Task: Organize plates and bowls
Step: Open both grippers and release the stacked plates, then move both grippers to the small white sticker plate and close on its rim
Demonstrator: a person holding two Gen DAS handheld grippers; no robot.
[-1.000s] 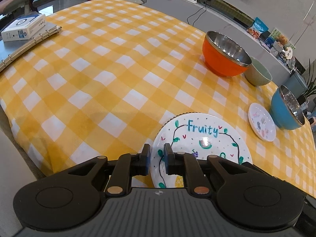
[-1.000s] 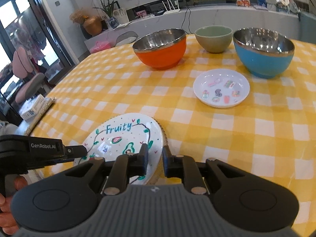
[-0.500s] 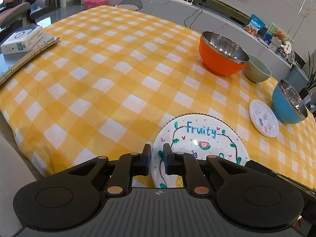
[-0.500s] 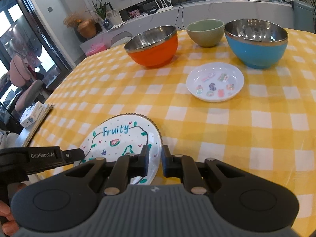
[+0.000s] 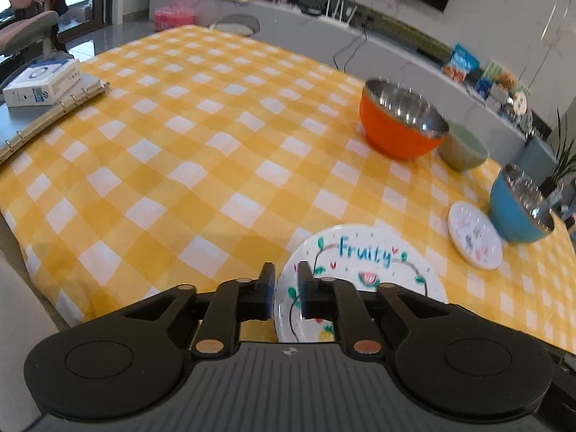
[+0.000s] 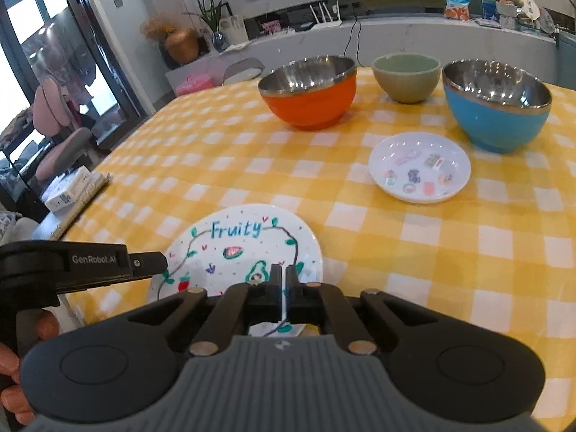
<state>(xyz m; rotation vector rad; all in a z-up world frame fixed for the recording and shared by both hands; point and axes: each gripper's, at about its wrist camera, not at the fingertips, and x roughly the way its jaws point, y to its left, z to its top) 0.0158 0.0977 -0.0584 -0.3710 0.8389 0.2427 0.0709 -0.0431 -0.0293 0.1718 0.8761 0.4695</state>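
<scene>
A white "Fruity" plate (image 5: 363, 266) (image 6: 244, 248) is lifted off the yellow checked tablecloth (image 5: 180, 151), tilted. My left gripper (image 5: 286, 288) is shut on its left rim, which stands between the fingers. My right gripper (image 6: 282, 284) is shut on its near right rim. The left gripper also shows in the right wrist view (image 6: 144, 264). Beyond stand an orange bowl (image 6: 309, 93), a green bowl (image 6: 406, 75), a blue bowl (image 6: 498, 104) and a small white plate (image 6: 419, 167).
A ring binder (image 5: 54, 115) with a white box (image 5: 41, 81) on it lies at the table's left edge. A counter with a router (image 6: 324, 14) and snack bags runs behind the table. A pink chair (image 6: 57, 133) stands at the left.
The right gripper's fingers have closed on the plate's rim. The Fruity plate has come up off the cloth and both grippers have risen with it.
</scene>
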